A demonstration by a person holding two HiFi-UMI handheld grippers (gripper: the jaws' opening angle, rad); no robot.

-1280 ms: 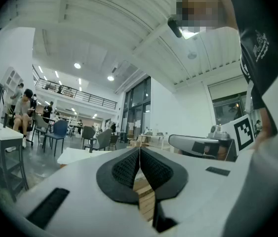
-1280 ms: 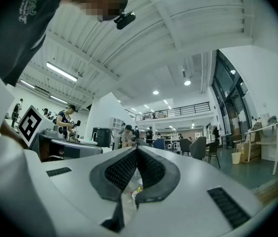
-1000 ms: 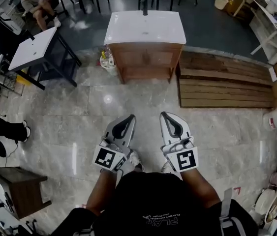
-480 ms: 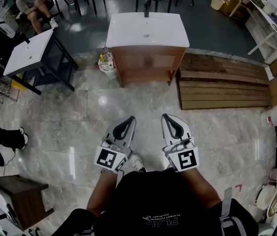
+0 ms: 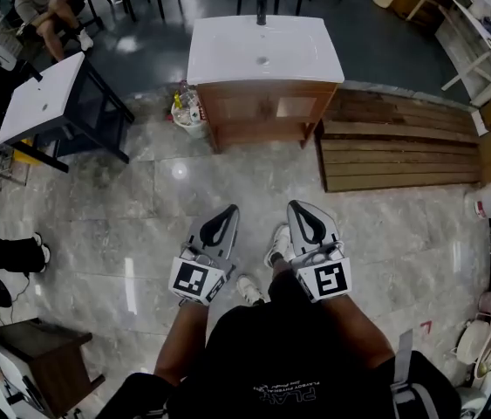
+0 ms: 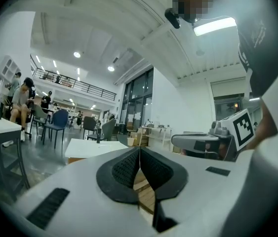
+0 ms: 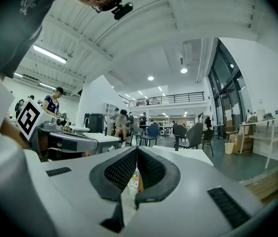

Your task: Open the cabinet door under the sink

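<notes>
Wooden cabinet door (image 5: 262, 108) under the white sink (image 5: 262, 49) is closed, well ahead across the marble floor (image 5: 140, 208). Left tongs (image 5: 226, 212) and right tongs (image 5: 297, 208) are clenched, empty, side by side.

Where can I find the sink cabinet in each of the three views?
Head view: sink cabinet at top centre.
Left gripper view: its white top just left of the jaws.
Right gripper view: its white top just right of the jaws.
Shared landmark: the black tap on that top.
</notes>
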